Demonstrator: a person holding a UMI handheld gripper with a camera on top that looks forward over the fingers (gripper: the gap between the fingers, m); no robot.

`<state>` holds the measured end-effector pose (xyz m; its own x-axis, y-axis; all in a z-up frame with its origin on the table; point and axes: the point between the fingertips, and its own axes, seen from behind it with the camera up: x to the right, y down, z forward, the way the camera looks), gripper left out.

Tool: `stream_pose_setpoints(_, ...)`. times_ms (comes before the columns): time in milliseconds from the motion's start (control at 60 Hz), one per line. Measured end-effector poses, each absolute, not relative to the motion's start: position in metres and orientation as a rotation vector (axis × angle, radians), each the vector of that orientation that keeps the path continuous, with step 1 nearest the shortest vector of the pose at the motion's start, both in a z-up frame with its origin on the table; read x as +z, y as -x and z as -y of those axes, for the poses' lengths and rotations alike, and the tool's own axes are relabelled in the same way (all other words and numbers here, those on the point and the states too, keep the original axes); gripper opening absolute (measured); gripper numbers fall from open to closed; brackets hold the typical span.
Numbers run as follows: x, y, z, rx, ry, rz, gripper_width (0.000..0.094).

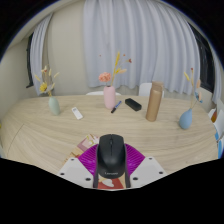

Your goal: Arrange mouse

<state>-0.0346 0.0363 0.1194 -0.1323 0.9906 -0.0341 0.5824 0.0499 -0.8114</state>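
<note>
Across the whole background hangs a pale curtain [120,40], pleated, with a wood-grain table [40,125] spreading below it toward the camera. Along the table's far side stand several smaller things, well apart from the gripper: a tall brown box [154,101], a pink vase [109,96] with dried stems, a green vase [54,104] at one end and a blue vase [186,118] at the other. Between the pink vase and the box lies a small dark object [132,104], too small to identify.

Closest to the camera, a black mouse [111,153] sits between the two fingers of the gripper [110,165]. Magenta pads [88,160] flank it on both sides and appear to press against its flanks, so the fingers look closed on the mouse, pinching it. Whether the mouse rests on the table or is lifted clear cannot be told.

Risk, as a judgement: the mouse's rounded, smooth sides could slide out of the pads if it is tilted or moved quickly, and it might then drop or land crooked. A wide swing forward could also knock the vases over.

No brand, label or writing is readable anywhere.
</note>
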Motion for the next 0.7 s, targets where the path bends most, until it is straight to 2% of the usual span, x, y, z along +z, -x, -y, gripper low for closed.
stream_pose_setpoints(267, 0.013, 0.054, -0.002, 0.779, 1.677, 1.854, 0.0357)
stream_pose_setpoints(417, -0.012, 0.046, 0.0, 0.734, 1.707, 1.856, 0.039)
stream_pose_setpoints(533, -0.013, 0.045, -0.001, 0.709, 1.705, 1.856, 0.0496)
stream_pose_setpoints(550, -0.013, 0.045, -0.002, 0.709, 1.707, 1.851, 0.0532)
stream_pose_setpoints(617, -0.001, 0.044, -0.009, 0.704, 1.716, 1.82, 0.0873)
stream_pose_setpoints(667, 0.012, 0.04, -0.017, 0.693, 1.716, 1.8, 0.0832)
stream_pose_setpoints(700, 0.023, 0.036, -0.02, 0.695, 1.711, 1.788, 0.0852)
